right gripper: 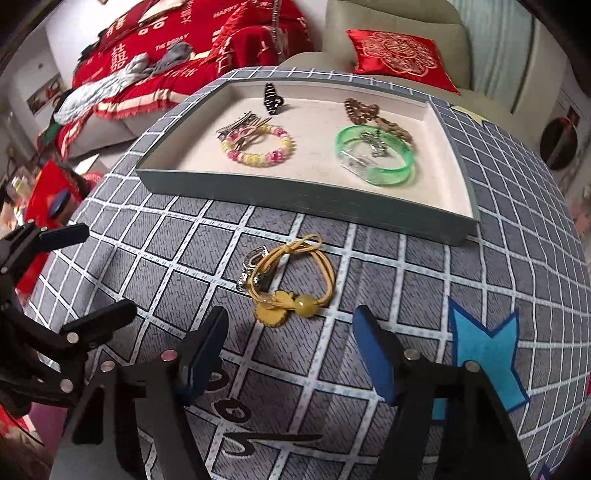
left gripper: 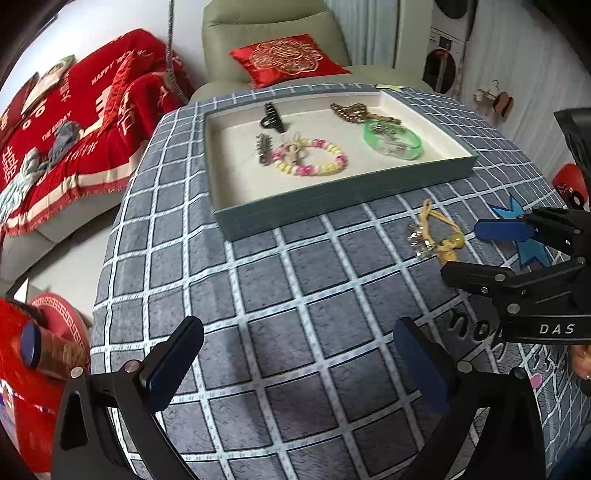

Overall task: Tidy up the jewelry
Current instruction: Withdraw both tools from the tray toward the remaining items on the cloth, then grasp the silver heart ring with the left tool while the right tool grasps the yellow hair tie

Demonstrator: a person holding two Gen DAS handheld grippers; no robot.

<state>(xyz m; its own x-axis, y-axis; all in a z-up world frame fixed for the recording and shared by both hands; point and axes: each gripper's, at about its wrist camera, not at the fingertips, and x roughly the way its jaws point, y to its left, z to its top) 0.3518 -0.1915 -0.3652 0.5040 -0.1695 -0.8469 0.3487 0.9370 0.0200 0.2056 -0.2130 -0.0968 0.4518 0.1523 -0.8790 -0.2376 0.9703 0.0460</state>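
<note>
A grey-green tray [left gripper: 314,206] [right gripper: 295,201] with a cream lining sits on the checked cloth. In it lie a pink-yellow bead bracelet [left gripper: 310,157] [right gripper: 258,146], a green bangle [left gripper: 393,140] [right gripper: 376,157], a brown chain [left gripper: 351,110] [right gripper: 360,107], a black claw clip [left gripper: 273,118] [right gripper: 272,99] and a metal hair clip [left gripper: 263,147] [right gripper: 236,127]. A yellow hair tie [right gripper: 291,280] [left gripper: 439,232] with a silver clip lies on the cloth in front of the tray. My right gripper [right gripper: 290,354] [left gripper: 465,245] is open just short of it. My left gripper [left gripper: 295,365] [right gripper: 99,273] is open and empty over bare cloth.
The round table has a grey checked cloth [left gripper: 295,295] with a blue star patch [right gripper: 484,354]. Behind it stand a green armchair [left gripper: 266,33] with a red cushion [left gripper: 288,57] and a sofa under a red blanket [left gripper: 74,122]. A red box [left gripper: 40,350] is at the left edge.
</note>
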